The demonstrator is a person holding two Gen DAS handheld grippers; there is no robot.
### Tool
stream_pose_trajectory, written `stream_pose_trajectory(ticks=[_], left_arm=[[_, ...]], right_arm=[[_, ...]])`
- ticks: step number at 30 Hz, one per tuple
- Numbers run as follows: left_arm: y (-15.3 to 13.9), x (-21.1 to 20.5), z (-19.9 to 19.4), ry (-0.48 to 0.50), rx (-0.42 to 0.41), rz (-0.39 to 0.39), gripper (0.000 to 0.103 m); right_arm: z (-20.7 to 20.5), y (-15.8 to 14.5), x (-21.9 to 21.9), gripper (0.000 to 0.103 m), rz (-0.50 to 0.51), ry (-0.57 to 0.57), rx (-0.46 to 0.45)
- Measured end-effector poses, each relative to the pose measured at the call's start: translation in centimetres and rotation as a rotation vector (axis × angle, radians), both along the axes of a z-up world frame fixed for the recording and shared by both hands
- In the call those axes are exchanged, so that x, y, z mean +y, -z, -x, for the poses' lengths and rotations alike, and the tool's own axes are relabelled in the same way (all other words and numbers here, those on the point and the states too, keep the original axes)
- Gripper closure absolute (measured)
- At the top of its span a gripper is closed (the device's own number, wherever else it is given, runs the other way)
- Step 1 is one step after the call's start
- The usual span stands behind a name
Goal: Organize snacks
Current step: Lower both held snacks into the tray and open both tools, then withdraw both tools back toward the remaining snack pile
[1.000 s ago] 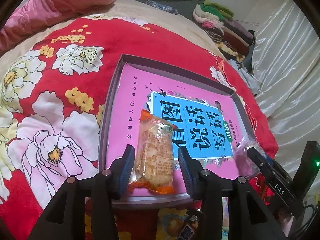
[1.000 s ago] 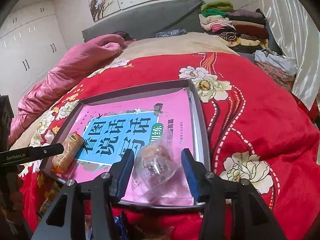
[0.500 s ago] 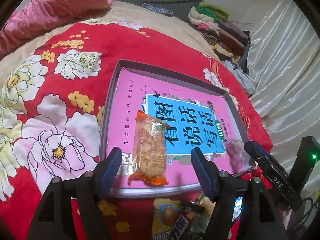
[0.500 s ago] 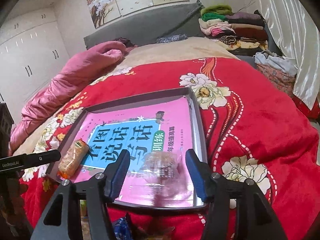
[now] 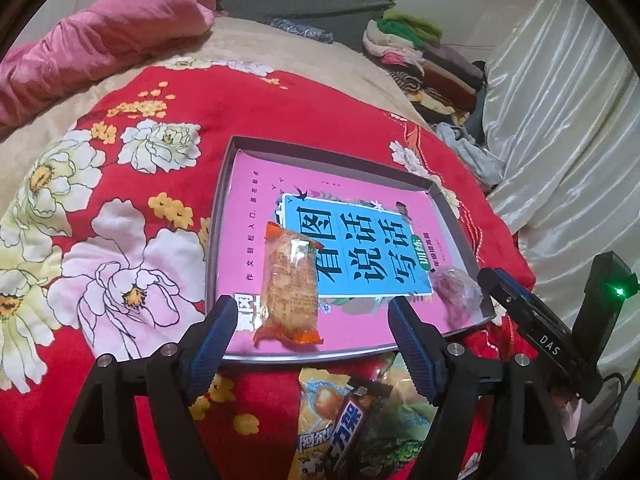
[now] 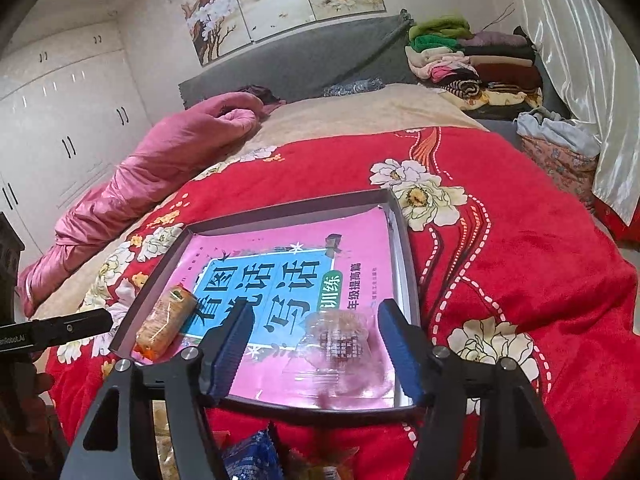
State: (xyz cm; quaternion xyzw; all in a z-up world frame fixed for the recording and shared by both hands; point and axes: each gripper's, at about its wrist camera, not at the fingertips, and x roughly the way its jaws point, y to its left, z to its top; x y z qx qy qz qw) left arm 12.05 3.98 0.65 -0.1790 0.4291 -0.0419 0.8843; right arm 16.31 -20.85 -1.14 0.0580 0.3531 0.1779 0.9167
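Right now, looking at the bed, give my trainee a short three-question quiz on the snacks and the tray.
1. True or false: the orange snack lies inside the tray.
2. What lies flat in the tray under both snacks? A) a pink book B) a towel C) a plate
3. Fill in: the right gripper has just been opening, and its pads stand ____ of the clear snack.

Key:
1. True; the left gripper, whose jaws have also just been opening, stands clear of it.
2. A, the pink book.
3. Clear; nothing is gripped.
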Motion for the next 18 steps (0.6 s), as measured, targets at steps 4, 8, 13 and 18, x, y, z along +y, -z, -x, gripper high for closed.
stream_pose_trajectory(ticks=[4, 8, 13, 18], left_arm=[[0.0, 0.0, 0.7, 0.001, 0.001, -0.005, 0.023], [0.2, 0.0, 1.3, 0.011, 0.012, -0.01, 0.023], [0.4, 0.0, 2.1, 0.02, 0.019, -0.03, 0.023], [0.3, 0.2, 2.7, 0.025, 0.018, -0.038, 0.023]], right_arm=[[0.7, -0.4, 0.0, 0.036, -0.001, -0.01, -0.011], [1.4, -0.7, 0.1, 0.034, 0.001, -0.02, -0.017], [2.1, -1.0, -0.1, 0.034, -0.008, -0.024, -0.016], [2.8, -1.3, -0.1, 0.033, -0.004, -0.024, -0.022]])
